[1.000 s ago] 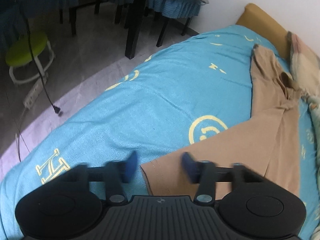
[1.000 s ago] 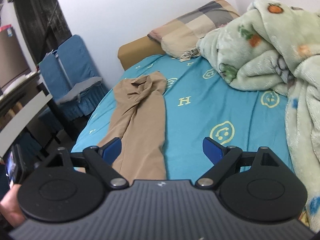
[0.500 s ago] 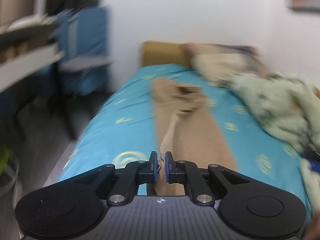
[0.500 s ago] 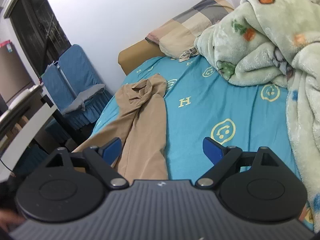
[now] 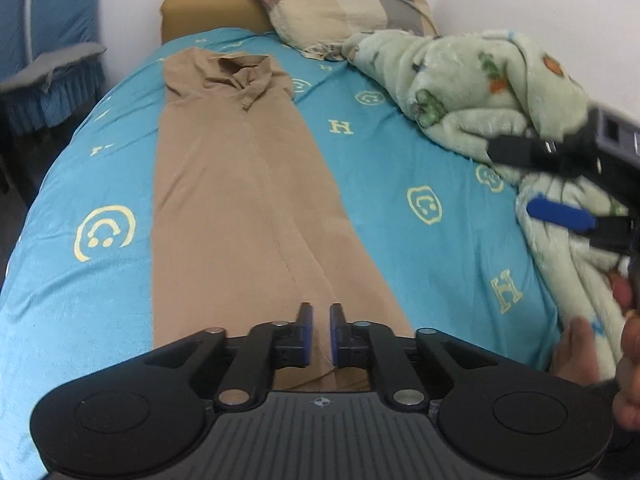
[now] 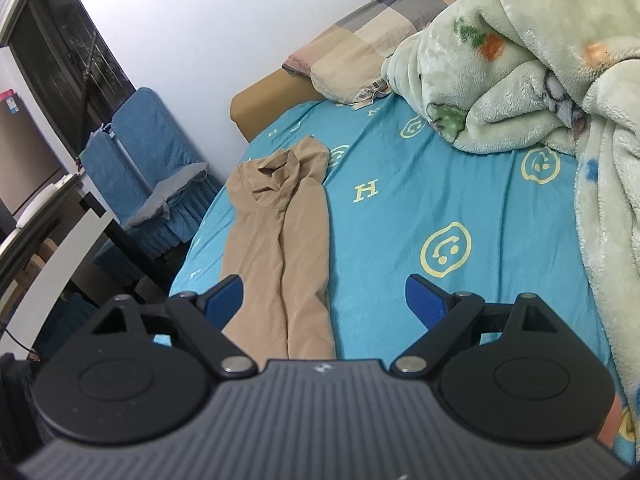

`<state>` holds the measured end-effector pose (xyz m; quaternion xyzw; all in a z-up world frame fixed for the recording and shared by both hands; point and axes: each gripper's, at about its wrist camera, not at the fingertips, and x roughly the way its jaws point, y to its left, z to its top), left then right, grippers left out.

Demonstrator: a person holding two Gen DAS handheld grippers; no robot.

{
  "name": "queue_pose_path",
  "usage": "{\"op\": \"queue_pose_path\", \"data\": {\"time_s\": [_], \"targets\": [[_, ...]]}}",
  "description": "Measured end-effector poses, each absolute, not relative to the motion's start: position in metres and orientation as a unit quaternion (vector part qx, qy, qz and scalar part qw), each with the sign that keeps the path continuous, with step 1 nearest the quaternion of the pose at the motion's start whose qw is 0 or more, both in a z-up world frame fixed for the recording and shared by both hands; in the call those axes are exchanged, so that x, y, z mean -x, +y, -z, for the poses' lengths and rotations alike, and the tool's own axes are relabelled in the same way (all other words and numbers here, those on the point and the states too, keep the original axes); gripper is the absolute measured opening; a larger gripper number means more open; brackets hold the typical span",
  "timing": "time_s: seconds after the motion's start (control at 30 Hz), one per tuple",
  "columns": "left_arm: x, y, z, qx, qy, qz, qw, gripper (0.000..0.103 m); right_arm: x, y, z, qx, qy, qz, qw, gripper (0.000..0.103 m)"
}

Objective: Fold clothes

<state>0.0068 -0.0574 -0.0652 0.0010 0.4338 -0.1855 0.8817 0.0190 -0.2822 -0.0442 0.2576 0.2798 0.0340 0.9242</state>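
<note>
A long tan garment lies lengthwise on the turquoise bed sheet, doubled along a middle seam, with its collar end toward the headboard. My left gripper sits at the garment's near end. Its blue pads are almost together, with tan cloth pinched between them. The right wrist view shows the same garment to the left, under my right gripper. That gripper hovers above the bed with its jaws wide apart and holds nothing. From the left wrist view, the right gripper floats over the blanket, held by a hand.
A green fleece blanket is heaped along the right side of the bed, and a checked pillow rests against the tan headboard. Blue covered chairs and a white desk stand left of the bed.
My left gripper went from open to closed on the garment's near edge and carried it over, so the garment now lies doubled lengthwise. The right gripper stayed open and barely moved.
</note>
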Motion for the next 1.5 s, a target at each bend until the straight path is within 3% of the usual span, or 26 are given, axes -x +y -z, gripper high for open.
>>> {"op": "queue_pose_path", "data": {"time_s": [0.1,0.27,0.37,0.57,0.83,0.97,1.03,1.23,1.5], "targets": [[-0.021,-0.042,0.058,0.034,0.442,0.177,0.879,0.034,-0.018,-0.282,0.045,-0.257,0.282,-0.031,0.924,0.089],[-0.082,-0.027,0.047,0.058,0.432,0.135,0.89,0.037,-0.021,-0.28,0.049,-0.249,0.285,-0.021,0.925,0.089],[-0.137,-0.022,0.043,0.071,0.414,0.109,0.901,0.037,-0.027,-0.278,0.053,-0.248,0.288,-0.022,0.925,0.089],[-0.263,-0.044,0.05,0.003,0.337,0.066,0.939,0.039,-0.057,-0.268,0.066,-0.218,0.291,-0.013,0.932,0.089],[-0.412,-0.075,0.107,-0.02,0.303,0.056,0.951,0.038,-0.106,-0.26,0.094,-0.179,0.302,0.01,0.936,0.089],[-0.474,-0.099,0.126,-0.028,0.303,0.062,0.95,0.028,-0.13,-0.268,0.111,-0.184,0.315,0.027,0.931,0.089],[-0.497,-0.114,0.13,-0.034,0.3,0.069,0.951,0.028,-0.14,-0.269,0.118,-0.184,0.324,0.032,0.927,0.089],[-0.52,-0.145,0.113,-0.021,0.281,0.129,0.951,0.031,-0.148,-0.269,0.125,-0.177,0.331,0.034,0.926,0.089],[-0.464,-0.128,0.099,-0.006,0.284,0.149,0.947,0.055,-0.141,-0.271,0.12,-0.183,0.323,0.037,0.928,0.089]]}}
